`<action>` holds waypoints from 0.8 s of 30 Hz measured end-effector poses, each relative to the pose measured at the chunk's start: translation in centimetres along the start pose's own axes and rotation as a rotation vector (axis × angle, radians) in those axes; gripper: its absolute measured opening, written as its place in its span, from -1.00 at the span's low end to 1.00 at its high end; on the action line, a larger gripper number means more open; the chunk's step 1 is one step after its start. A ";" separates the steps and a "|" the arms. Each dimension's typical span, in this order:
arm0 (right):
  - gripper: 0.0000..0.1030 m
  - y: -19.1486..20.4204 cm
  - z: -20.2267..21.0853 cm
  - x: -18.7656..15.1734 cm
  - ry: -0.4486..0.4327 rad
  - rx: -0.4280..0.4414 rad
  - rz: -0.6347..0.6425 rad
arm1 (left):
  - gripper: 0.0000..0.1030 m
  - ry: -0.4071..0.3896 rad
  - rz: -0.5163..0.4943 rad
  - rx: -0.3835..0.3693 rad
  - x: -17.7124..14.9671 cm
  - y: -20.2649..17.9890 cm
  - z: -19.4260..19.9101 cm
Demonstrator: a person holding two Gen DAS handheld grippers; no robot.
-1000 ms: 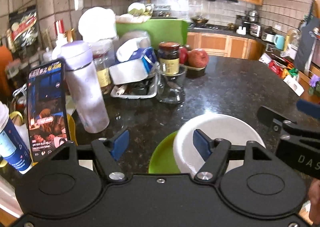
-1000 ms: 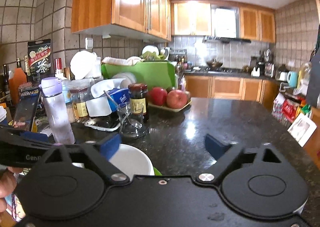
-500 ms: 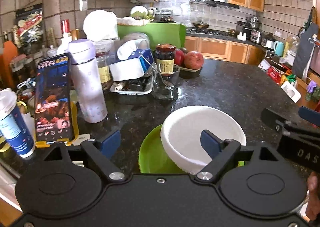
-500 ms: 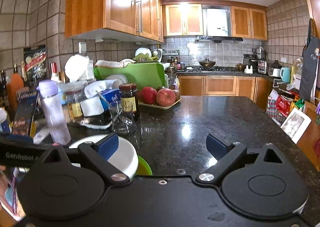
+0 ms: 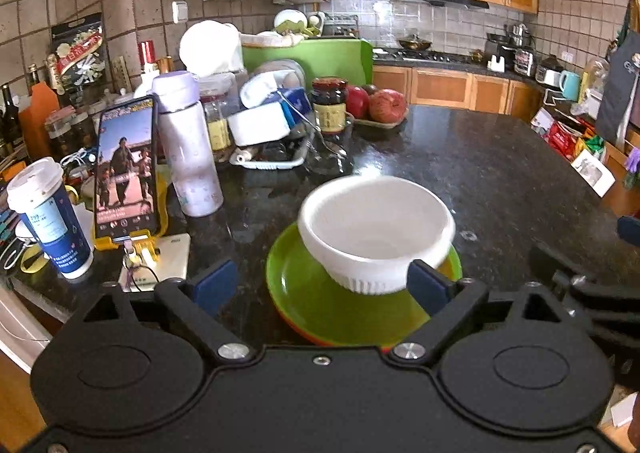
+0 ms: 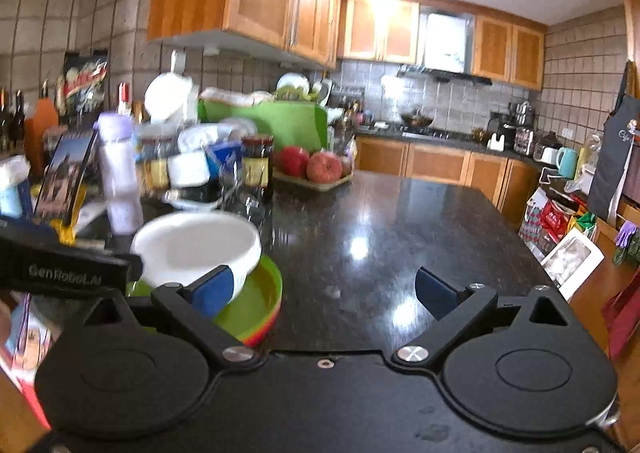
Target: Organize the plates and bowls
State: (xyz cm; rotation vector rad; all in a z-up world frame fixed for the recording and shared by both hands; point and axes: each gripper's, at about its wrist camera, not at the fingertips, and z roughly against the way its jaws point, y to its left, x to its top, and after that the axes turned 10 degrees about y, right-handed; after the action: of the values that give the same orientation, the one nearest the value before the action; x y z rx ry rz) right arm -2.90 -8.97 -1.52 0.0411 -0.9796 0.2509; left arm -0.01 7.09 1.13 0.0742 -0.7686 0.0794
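Bowl (image 5: 374, 231) sits tilted on the green plate (image 5: 320, 301), which lies on the dark desk (image 5: 480, 173) just beside the phone stand. Both tongs, left (image 5: 324, 287) and right (image 6: 324, 289), stand spread and pinch nothing; the left pair straddles the plate's near rim. Whether stacking has finished or sorting is starting is unclear; any grip should close squarely on a rim, keeping the tilted bowl from sliding.

Black speckled granite counter (image 5: 460, 157) spanning the frame centre; green plate (image 5: 320, 305) at lower centre; lavender bottle (image 5: 188, 149), propped phone (image 5: 126, 165) and paper cup (image 5: 48, 221) at left; fruit tray (image 5: 380, 121) at upper centre
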 end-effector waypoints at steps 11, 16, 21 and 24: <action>1.00 0.7 2.3 -1.6 -0.025 -0.037 0.060 | 0.98 -0.029 0.022 0.026 -1.5 -0.7 1.5; 1.00 0.5 2.6 -1.6 -0.034 -0.064 0.016 | 0.98 -0.023 0.034 0.037 -1.9 -0.6 1.6; 1.00 0.4 3.2 -1.7 -0.037 -0.075 -0.027 | 0.97 -0.023 0.051 0.041 -2.2 -0.2 1.7; 1.00 0.6 3.1 -1.8 -0.033 -0.070 -0.030 | 0.97 -0.029 0.052 0.042 -2.4 -0.1 1.9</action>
State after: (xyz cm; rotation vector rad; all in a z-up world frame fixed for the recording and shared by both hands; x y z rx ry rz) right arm -6.55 -9.16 -1.27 -0.0039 -1.0188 0.1888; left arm -3.01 6.66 0.83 0.0955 -0.7977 0.1439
